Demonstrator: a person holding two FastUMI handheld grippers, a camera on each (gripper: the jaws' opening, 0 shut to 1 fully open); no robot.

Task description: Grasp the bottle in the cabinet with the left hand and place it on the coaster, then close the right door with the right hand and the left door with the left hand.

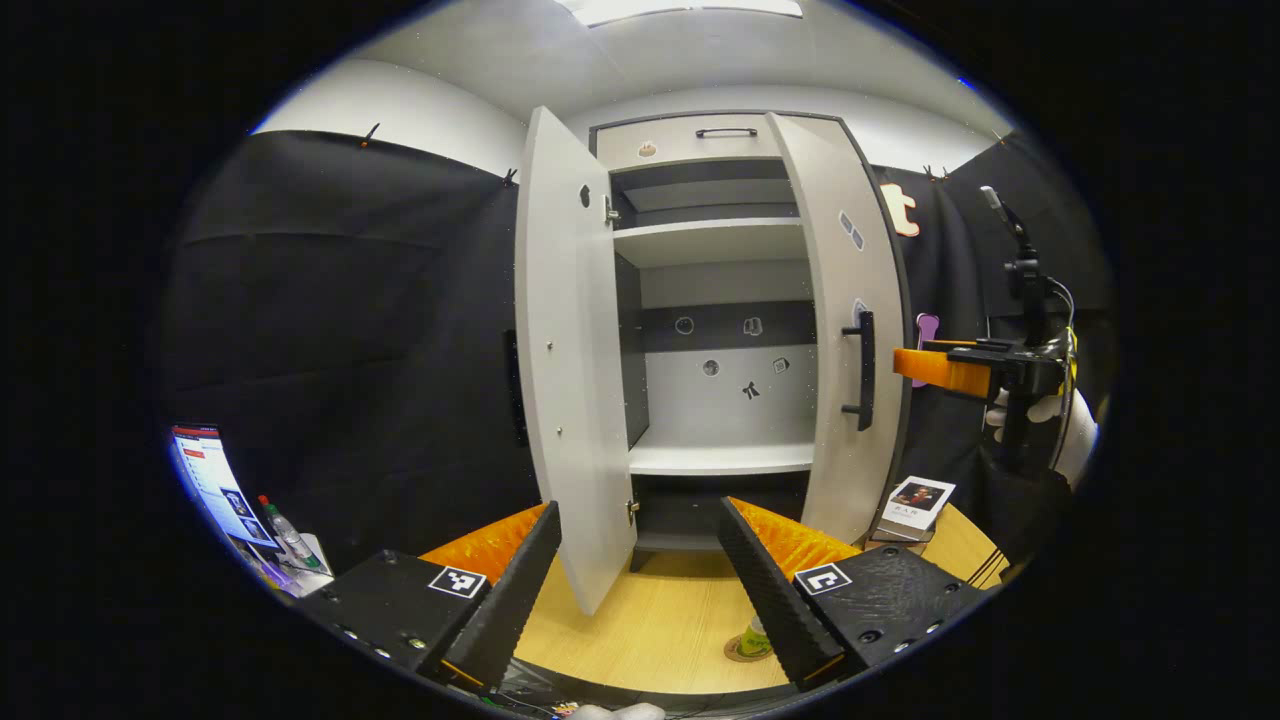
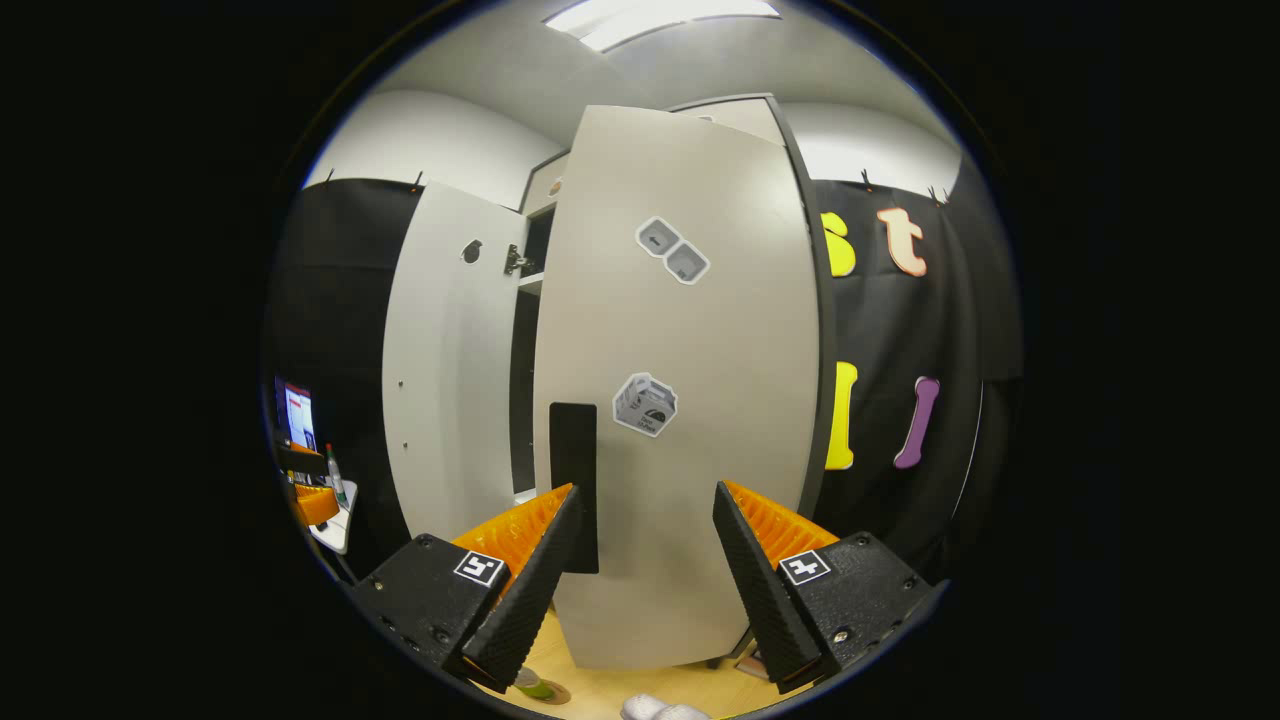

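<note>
So my left gripper [image 1: 635,590] hangs with its fingers spread wide, nothing between them, held back over the wooden table [image 1: 660,625] and facing the cabinet [image 1: 715,300]. Both doors stand ajar: the left door [image 1: 572,350] swings out toward me, its bottom corner hanging between my fingers in the left gripper view, and the right door [image 1: 840,330] is angled partway, its dark handle [image 1: 864,370] facing the opening. Inside, the lower shelf [image 1: 720,458] is bare. Down by my right finger sits the bottle [image 1: 756,636], green-tinted, standing on the round coaster [image 1: 745,652] on the table, partly hidden behind that finger. Off to the right, a small box [image 1: 918,505] with a picture on it lies on the table's edge.

Over there too, my right gripper [image 1: 925,366] floats beside the right door, near handle height, a gloved hand [image 1: 1040,415] behind it; from this angle I cannot judge its gap. Switching to the right gripper view, my right gripper [image 2: 645,560] has its fingers wide apart, right up against the right door [image 2: 690,400], the handle [image 2: 573,480] just beside the left finger [image 2: 530,590], and whether they touch I can't tell. Low down, the bottle [image 2: 532,684] peeks out on the coaster [image 2: 556,692]. A screen [image 1: 205,480] glows at far left
</note>
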